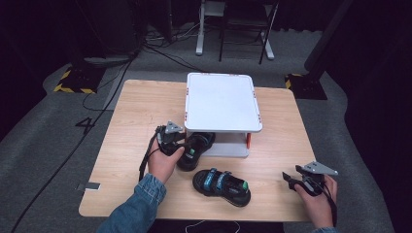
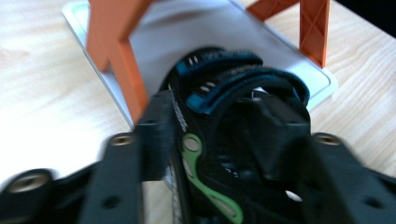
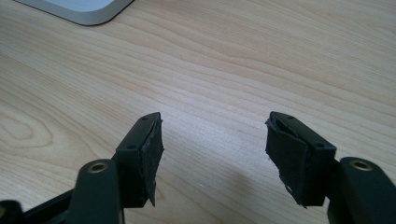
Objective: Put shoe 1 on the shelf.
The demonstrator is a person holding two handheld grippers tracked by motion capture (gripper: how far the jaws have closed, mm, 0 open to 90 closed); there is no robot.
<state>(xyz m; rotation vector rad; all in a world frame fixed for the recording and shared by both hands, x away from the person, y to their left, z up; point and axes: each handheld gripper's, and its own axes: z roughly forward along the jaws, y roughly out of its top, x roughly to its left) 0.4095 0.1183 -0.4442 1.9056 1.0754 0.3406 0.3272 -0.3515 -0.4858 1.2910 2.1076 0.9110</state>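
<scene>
Two black sandals are lying on the table (image 1: 136,107): one sandal (image 1: 197,145) is sitting half under the white two-tier rack (image 1: 221,102), between the spread, non-pressing jaws of the left gripper (image 1: 182,145); the second sandal (image 1: 222,186) is lying nearer. The right gripper (image 1: 291,178) is hovering spread and empty, near right.

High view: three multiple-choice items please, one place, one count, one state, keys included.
1. Where is the sandal at the left gripper? A on the shelf top; B partly on its lower tier; C on the floor.
2. Sandals in all? A one; B two; C three.
3. Right gripper jaws? A shut on a sandal; B shut, empty; C open, empty.

B: its front lies between the orange legs.
B: the other sandal is on the table.
C: bare wood between the jaws.
</scene>
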